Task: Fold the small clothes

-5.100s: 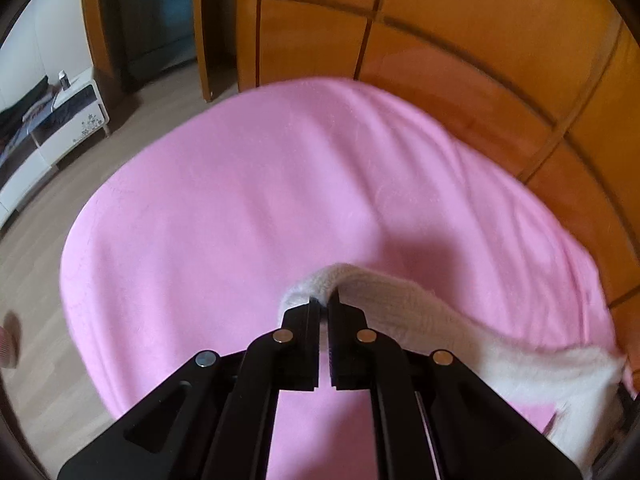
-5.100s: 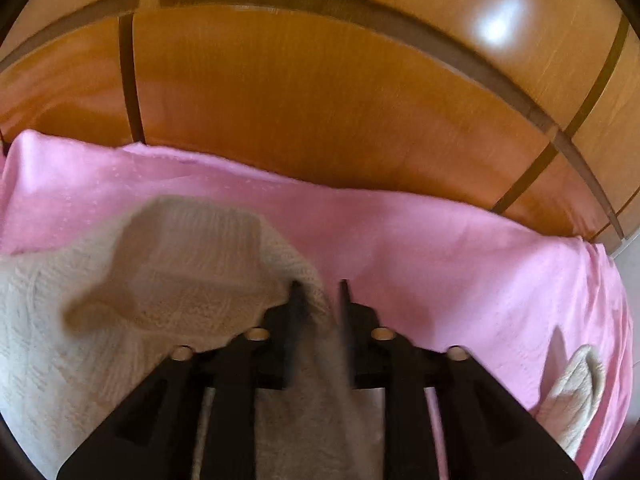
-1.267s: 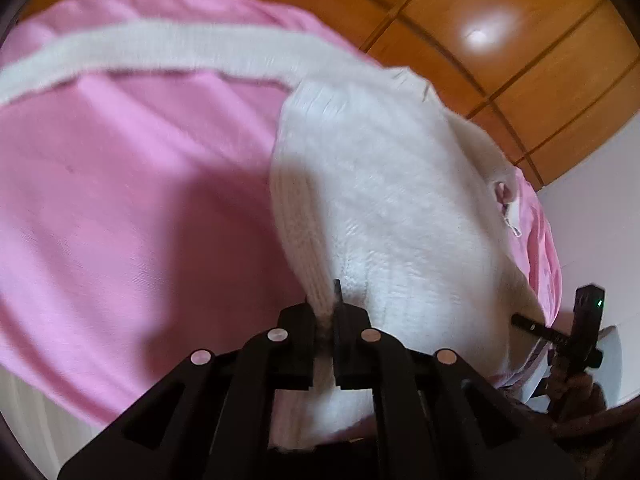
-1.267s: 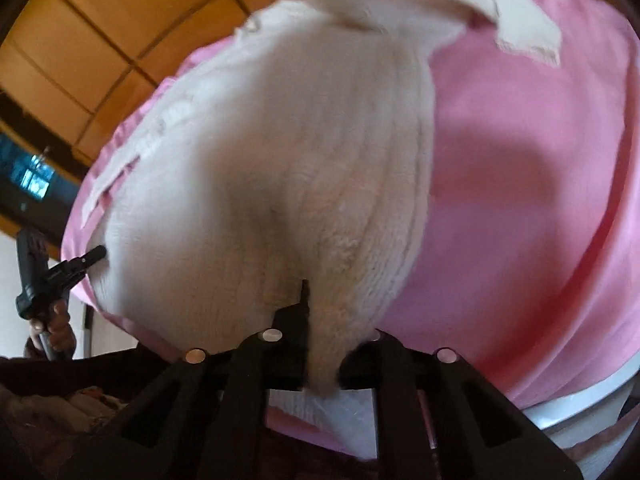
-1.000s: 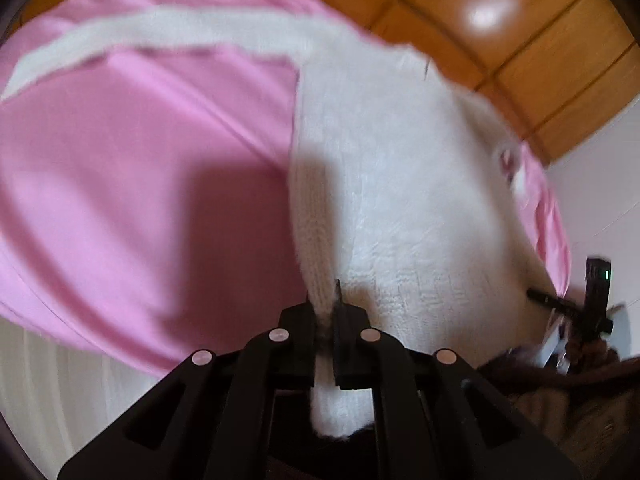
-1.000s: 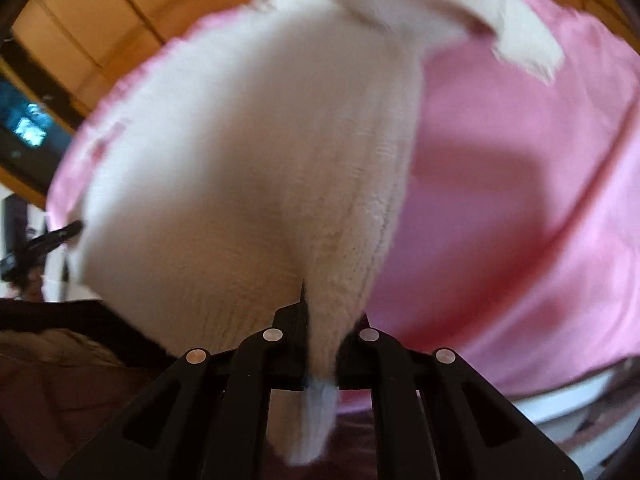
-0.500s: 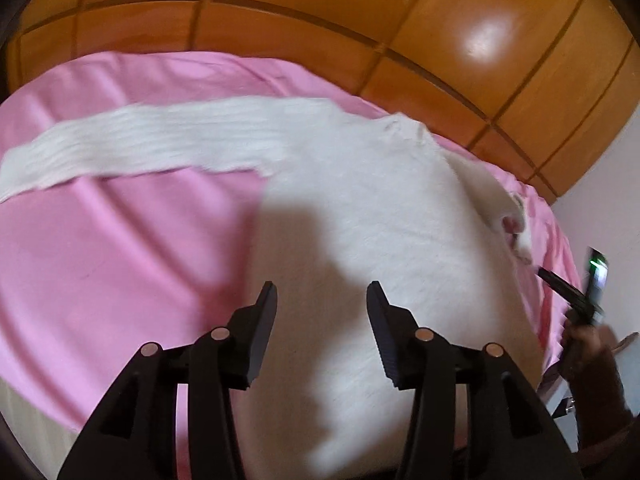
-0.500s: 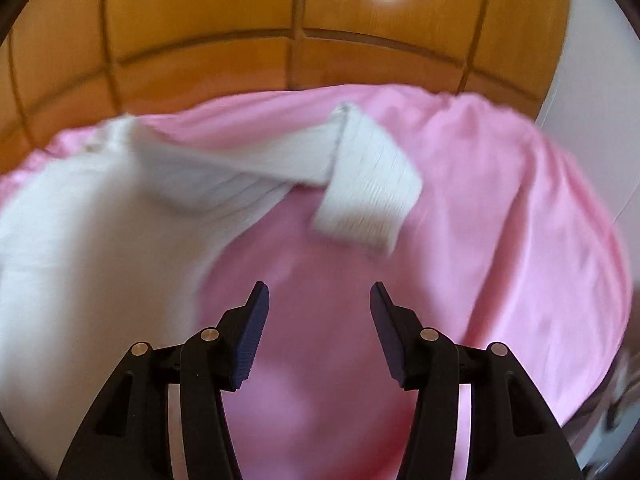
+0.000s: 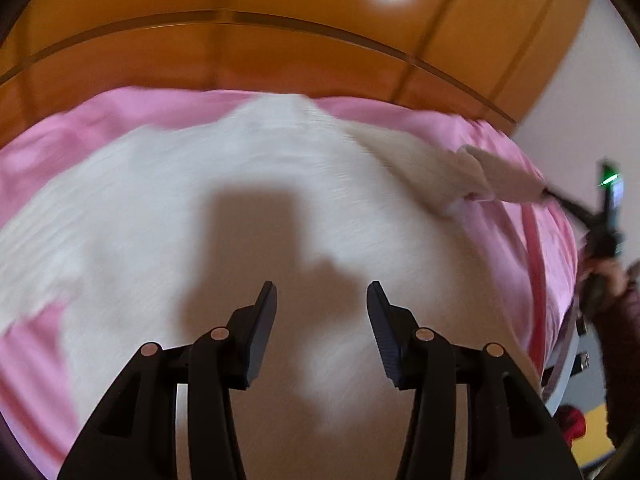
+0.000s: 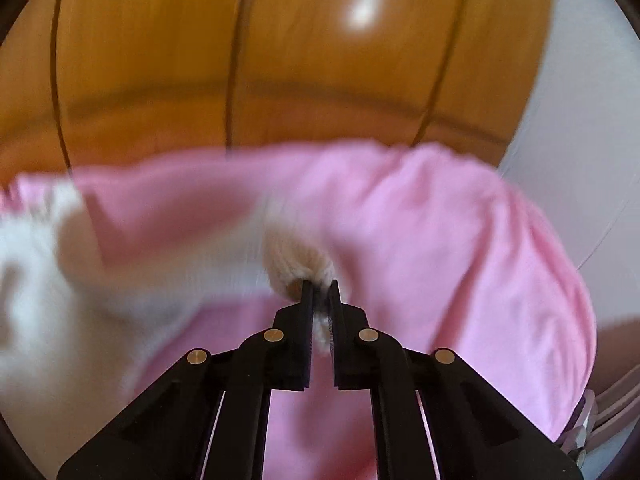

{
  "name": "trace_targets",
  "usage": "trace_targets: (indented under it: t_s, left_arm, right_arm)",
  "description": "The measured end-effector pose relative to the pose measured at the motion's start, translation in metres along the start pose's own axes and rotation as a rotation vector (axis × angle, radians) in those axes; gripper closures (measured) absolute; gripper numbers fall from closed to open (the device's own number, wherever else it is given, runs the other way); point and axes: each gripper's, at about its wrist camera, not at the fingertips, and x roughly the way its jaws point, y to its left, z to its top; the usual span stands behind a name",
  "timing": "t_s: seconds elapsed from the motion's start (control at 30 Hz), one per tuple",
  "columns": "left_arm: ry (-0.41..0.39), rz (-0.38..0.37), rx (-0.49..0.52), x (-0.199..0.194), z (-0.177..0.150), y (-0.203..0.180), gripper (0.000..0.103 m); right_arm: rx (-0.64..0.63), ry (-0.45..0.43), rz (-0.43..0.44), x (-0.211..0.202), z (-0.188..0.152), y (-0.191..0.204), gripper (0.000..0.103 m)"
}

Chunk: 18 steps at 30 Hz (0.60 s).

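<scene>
We see the white knit sweater (image 9: 248,216) spread flat over the pink sheet (image 9: 508,140) on the bed, its body filling the middle. Our left gripper (image 9: 322,300) hangs above it, jaws apart, nothing between them. Our right gripper (image 10: 320,292) is pinched tight on the sleeve cuff (image 10: 298,258) — the sleeve trails off toward nine o'clock. The wooden headboard (image 9: 240,56) walls the twelve o'clock edge; bare sheet lies toward three o'clock.

Bright glare spots the wooden headboard (image 9: 280,56); motion blur smears the sweater (image 9: 200,184), shadowed mid-body; fisheye corners dark.
</scene>
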Motion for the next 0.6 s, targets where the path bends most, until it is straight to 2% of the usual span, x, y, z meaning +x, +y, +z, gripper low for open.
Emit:
trace_targets:
  t_s: [0.1, 0.2, 0.23, 0.37, 0.47, 0.5, 0.57, 0.6]
  left_arm:
    - [0.039, -0.042, 0.072, 0.04, 0.027, -0.03, 0.057]
    - [0.091, -0.055, 0.109, 0.082, 0.05, -0.055, 0.058]
    - [0.107, -0.055, 0.114, 0.098, 0.058, -0.062, 0.058]
    - [0.14, -0.036, 0.128, 0.135, 0.079, -0.079, 0.058]
    - [0.139, -0.023, 0.129, 0.15, 0.097, -0.087, 0.058]
    - [0.139, -0.022, 0.122, 0.153, 0.102, -0.088, 0.058]
    - [0.133, -0.029, 0.115, 0.155, 0.108, -0.088, 0.058]
    - [0.128, -0.03, 0.118, 0.153, 0.109, -0.089, 0.058]
  right_arm:
    - [0.078, -0.073, -0.004, -0.045, 0.023, -0.04, 0.098]
    - [0.153, -0.081, -0.029, -0.061, 0.036, -0.076, 0.1]
    - [0.187, -0.07, -0.029, -0.059, 0.04, -0.089, 0.103]
    - [0.417, -0.019, 0.006, -0.05, 0.043, -0.149, 0.103]
    - [0.471, 0.029, -0.046, -0.028, 0.035, -0.168, 0.103]
    - [0.489, 0.054, -0.006, -0.015, 0.028, -0.172, 0.103]
    - [0.479, 0.117, -0.018, 0.003, 0.01, -0.171, 0.103]
    - [0.479, 0.145, 0.009, 0.008, 0.001, -0.17, 0.103]
